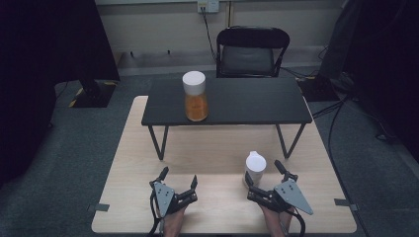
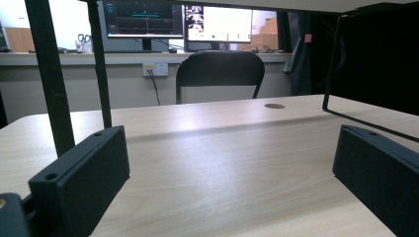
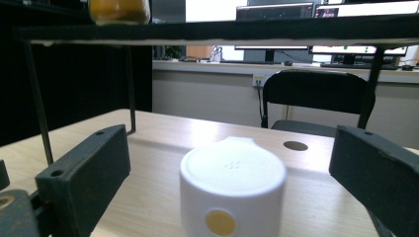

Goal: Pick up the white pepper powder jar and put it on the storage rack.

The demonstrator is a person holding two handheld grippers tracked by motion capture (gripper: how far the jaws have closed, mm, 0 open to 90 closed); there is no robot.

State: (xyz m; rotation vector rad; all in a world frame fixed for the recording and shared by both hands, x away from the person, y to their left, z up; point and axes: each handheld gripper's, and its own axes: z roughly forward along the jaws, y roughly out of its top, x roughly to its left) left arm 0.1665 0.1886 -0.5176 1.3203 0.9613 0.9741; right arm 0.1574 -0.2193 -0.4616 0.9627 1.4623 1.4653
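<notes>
A small white container (image 1: 255, 167) with a white lid stands on the wooden table (image 1: 207, 148) at the near right. My right gripper (image 1: 263, 171) is open, with one jaw on each side of the container and neither visibly touching it. In the right gripper view the container (image 3: 232, 197) stands centred between the jaws of the right gripper (image 3: 232, 154) and shows a yellow dot on its side. My left gripper (image 1: 179, 176) rests open on the table at the near left. Nothing but bare wood lies between the jaws of the left gripper (image 2: 230, 158).
A low black shelf (image 1: 247, 101) on thin metal legs spans the far half of the table. A white-lidded jar (image 1: 195, 96) of orange contents stands on its left part. A black chair (image 1: 252, 52) is behind the table. Dark floor surrounds it.
</notes>
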